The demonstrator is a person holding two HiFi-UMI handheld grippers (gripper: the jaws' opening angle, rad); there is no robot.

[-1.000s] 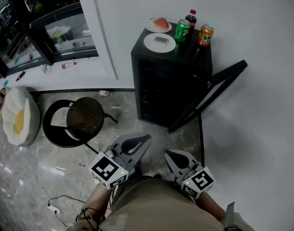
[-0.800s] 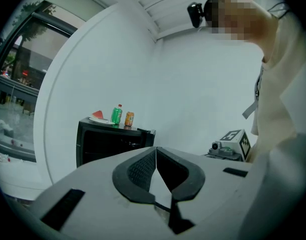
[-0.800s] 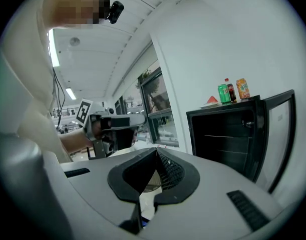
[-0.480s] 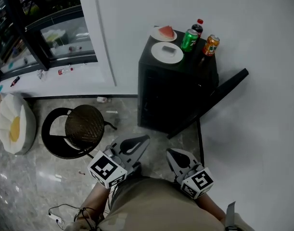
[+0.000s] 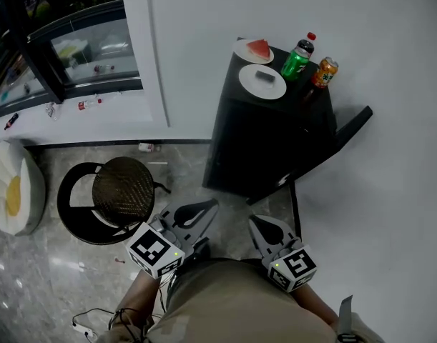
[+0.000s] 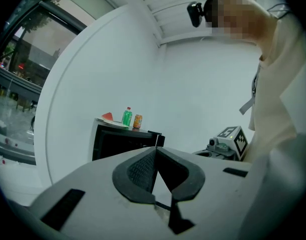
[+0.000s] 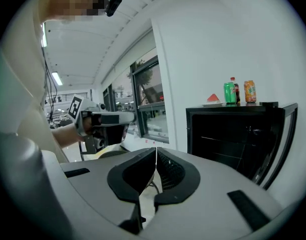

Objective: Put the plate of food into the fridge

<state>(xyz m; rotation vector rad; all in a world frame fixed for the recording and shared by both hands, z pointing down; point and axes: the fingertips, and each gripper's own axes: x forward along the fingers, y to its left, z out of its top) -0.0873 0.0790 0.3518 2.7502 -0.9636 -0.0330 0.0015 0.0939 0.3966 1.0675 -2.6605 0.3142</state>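
Fridge (image 5: 268, 141) sits further right than before, watermelon (image 5: 259, 48) on its plate (image 5: 239, 51); left claw (image 5: 212, 206) and right claw (image 5: 253, 221) pressed together.

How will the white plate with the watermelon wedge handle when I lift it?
The white round plate looks rigid and shallow, so it is probably slippery to pinch at its rim. The red watermelon wedge seems to lie loose on it and may slide if tilted.

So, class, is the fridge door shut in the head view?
No: the fridge door stands swung open at the right side of the black fridge.
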